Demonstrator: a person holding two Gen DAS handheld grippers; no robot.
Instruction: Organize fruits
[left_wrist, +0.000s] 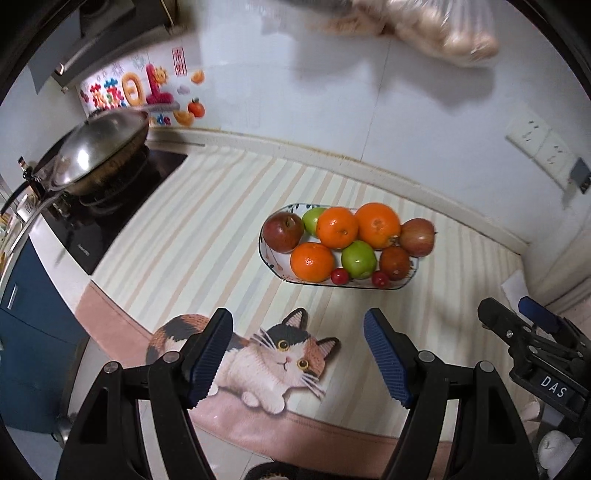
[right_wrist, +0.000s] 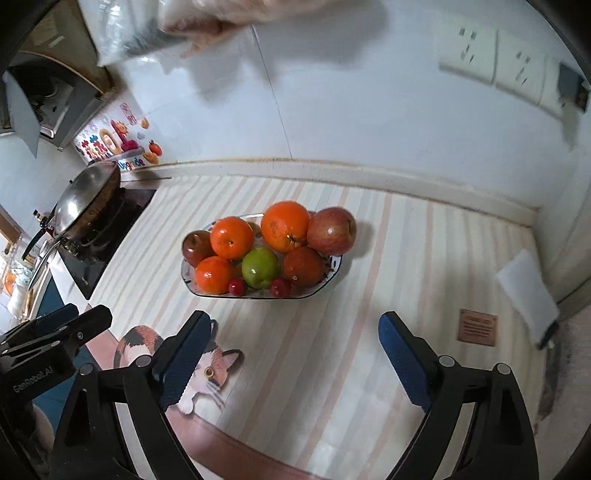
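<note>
Both the left gripper (left_wrist: 297, 356) and right gripper (right_wrist: 295, 360) hang apart and empty above the mat (left_wrist: 221, 221). The fruit sits heaped in the dish (left_wrist: 266, 254); it looks firm, round and likely to roll, so each piece probably wants gripping across its widest part.

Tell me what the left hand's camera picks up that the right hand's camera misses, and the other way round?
Only the left camera shows the whole cat picture on the mat and a second green apple at the back of the dish. Only the right camera shows a small brown plaque on the counter. Both show the fruit dish, the wok on the stove, the wall sockets, and both grippers, left and right, open and empty.
</note>
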